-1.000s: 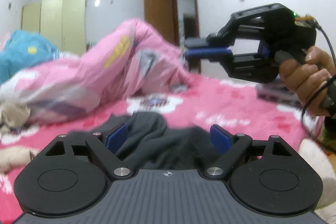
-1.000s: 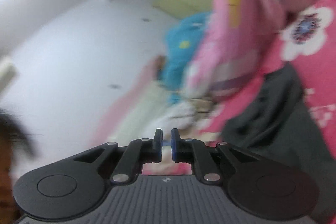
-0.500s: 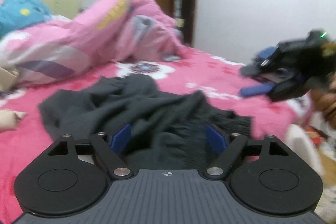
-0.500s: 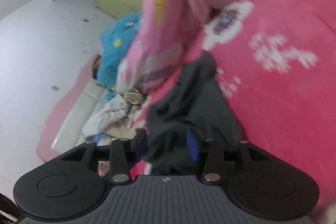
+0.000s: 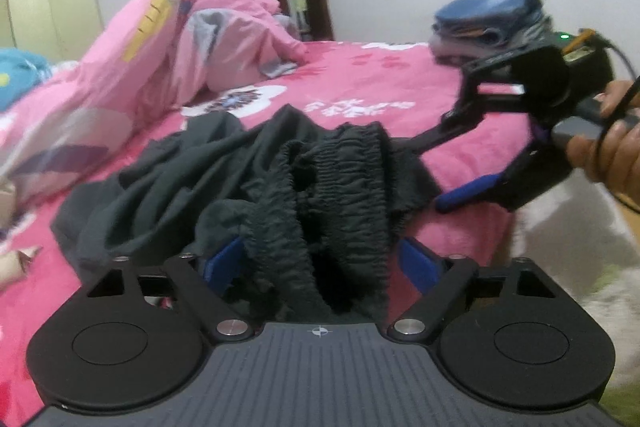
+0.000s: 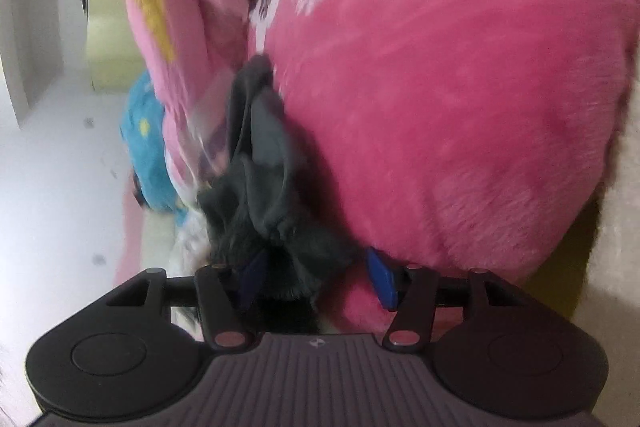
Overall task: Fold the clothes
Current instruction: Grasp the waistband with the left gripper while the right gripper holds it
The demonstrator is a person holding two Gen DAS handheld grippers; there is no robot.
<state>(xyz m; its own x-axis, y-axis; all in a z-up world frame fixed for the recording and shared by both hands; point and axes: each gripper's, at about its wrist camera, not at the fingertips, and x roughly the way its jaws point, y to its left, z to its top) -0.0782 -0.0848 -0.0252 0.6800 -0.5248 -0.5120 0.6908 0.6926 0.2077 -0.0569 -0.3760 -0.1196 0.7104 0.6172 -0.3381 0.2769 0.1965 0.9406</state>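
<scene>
A crumpled pair of dark grey trousers (image 5: pixel 256 163) lies on the bed's pink flowered sheet (image 5: pixel 360 83), its gathered elastic waistband (image 5: pixel 344 195) bunched up at the near edge of the bed.

The left gripper (image 5: pixel 320 263) has its jaws closing, with the waistband between the blue pads (image 5: pixel 420 265). The pads do not yet press on the cloth; the left-hand one is partly hidden behind a fold.

The right gripper (image 5: pixel 440 167) comes in from the right, rolled on its side, held in a hand (image 5: pixel 608 143) that the picture's edge cuts off. Its jaws are opening. One finger lies on top of the trousers' edge, and the blue-padded finger (image 5: pixel 468 189) lies below, clear of the cloth. In its own blurred view, dark fabric (image 6: pixel 272 227) fills the left part of the gap, and the left pad (image 6: pixel 252 275) is half buried in it, so contact there is hard to judge.

Behind, a heaped pink quilt (image 5: pixel 160 39) hides the far side of the bed. A blurred stack of folded blue clothes (image 5: pixel 488 19) sits at the far right, partly hidden by the right gripper's body.
</scene>
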